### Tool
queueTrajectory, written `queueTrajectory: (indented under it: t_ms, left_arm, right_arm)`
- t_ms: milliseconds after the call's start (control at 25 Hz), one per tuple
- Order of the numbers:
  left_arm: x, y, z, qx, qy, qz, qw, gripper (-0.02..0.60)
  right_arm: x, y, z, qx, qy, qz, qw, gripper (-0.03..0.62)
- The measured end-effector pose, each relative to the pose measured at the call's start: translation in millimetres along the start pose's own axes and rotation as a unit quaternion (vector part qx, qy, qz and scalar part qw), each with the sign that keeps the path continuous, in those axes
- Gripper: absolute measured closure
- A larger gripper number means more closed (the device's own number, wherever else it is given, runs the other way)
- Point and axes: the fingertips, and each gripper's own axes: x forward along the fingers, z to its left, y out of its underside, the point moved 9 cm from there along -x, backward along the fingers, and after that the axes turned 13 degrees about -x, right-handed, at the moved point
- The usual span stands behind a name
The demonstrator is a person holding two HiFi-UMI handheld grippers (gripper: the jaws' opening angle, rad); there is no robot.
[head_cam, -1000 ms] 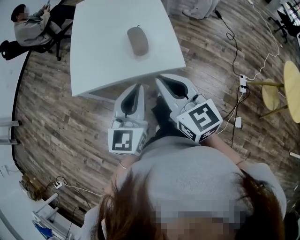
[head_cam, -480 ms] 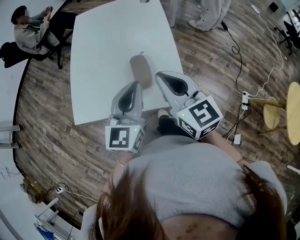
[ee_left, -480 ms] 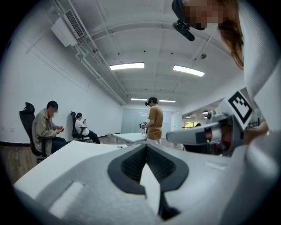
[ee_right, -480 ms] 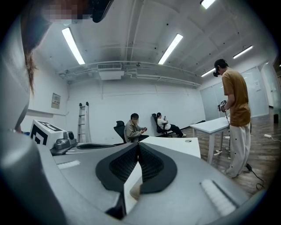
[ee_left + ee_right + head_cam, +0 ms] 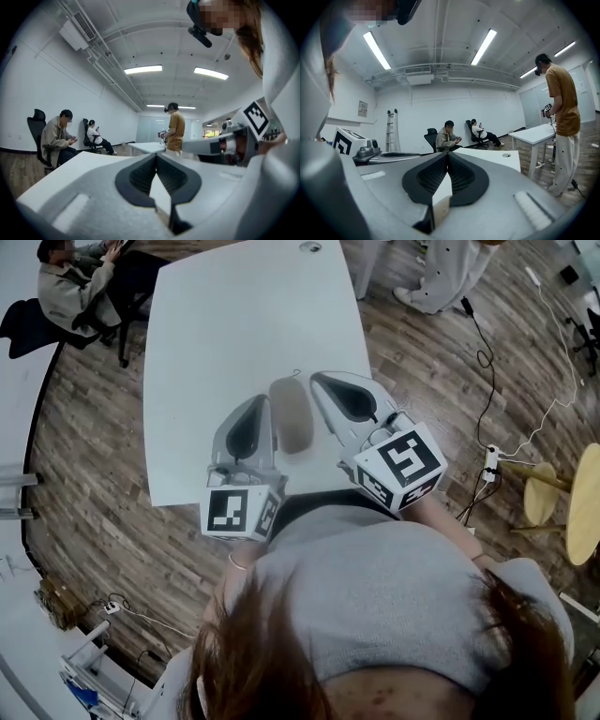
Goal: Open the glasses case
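Note:
A grey-brown oval glasses case (image 5: 291,415) lies closed on the white table (image 5: 206,334), close to its near edge. My left gripper (image 5: 266,397) hangs over the table just left of the case, its jaws shut with nothing between them. Just right of the case is my right gripper (image 5: 315,379), likewise shut and empty. Neither touches the case as far as I can see. In the left gripper view the closed jaws (image 5: 156,154) point across the tabletop, with the right gripper (image 5: 220,145) beside them. The right gripper view shows its own closed jaws (image 5: 447,153) and the left gripper (image 5: 370,152).
Two people sit on office chairs (image 5: 75,287) beyond the table's far left corner. Another person (image 5: 441,268) stands at the far right by a second white table (image 5: 534,133). Cables and a power strip (image 5: 489,460) lie on the wood floor beside a round stool (image 5: 544,502).
Both grippers have moved forward from before the table's edge to over the table, and now flank the case. Their jaws stayed shut.

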Motion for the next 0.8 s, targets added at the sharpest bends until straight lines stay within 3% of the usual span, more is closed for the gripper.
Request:
queueTrajectory:
  t_ms: [320, 360, 480, 680, 800]
  left_arm:
    - [14.4, -6.0, 19.3, -0.003, 0.010, 0.020, 0.9998, 0.577]
    - [15.4, -5.9, 20.4, -0.002, 0.010, 0.020, 0.9997, 0.552]
    - [19.0, 1.3, 25.0, -0.008, 0.004, 0.048, 0.9988, 0.399]
    - [33.1, 34.7, 40.6, -0.021, -0.017, 0.152, 0.9881, 0.153]
    - [34.2, 58.8, 52.6, -0.036, -0.026, 0.199, 0.9790, 0.129]
  right_arm:
    - [18.2, -1.1, -5.0, 0.005, 0.009, 0.010, 1.000, 0.590]
    - [19.3, -1.2, -6.1, 0.006, 0.012, 0.011, 1.000, 0.589]
    - [21.6, 0.0, -6.9, 0.009, 0.016, 0.013, 1.000, 0.589]
    - [22.6, 1.3, -8.8, 0.011, 0.019, 0.015, 1.000, 0.589]
    - [22.3, 2.5, -8.1, 0.014, 0.021, 0.017, 1.000, 0.589]
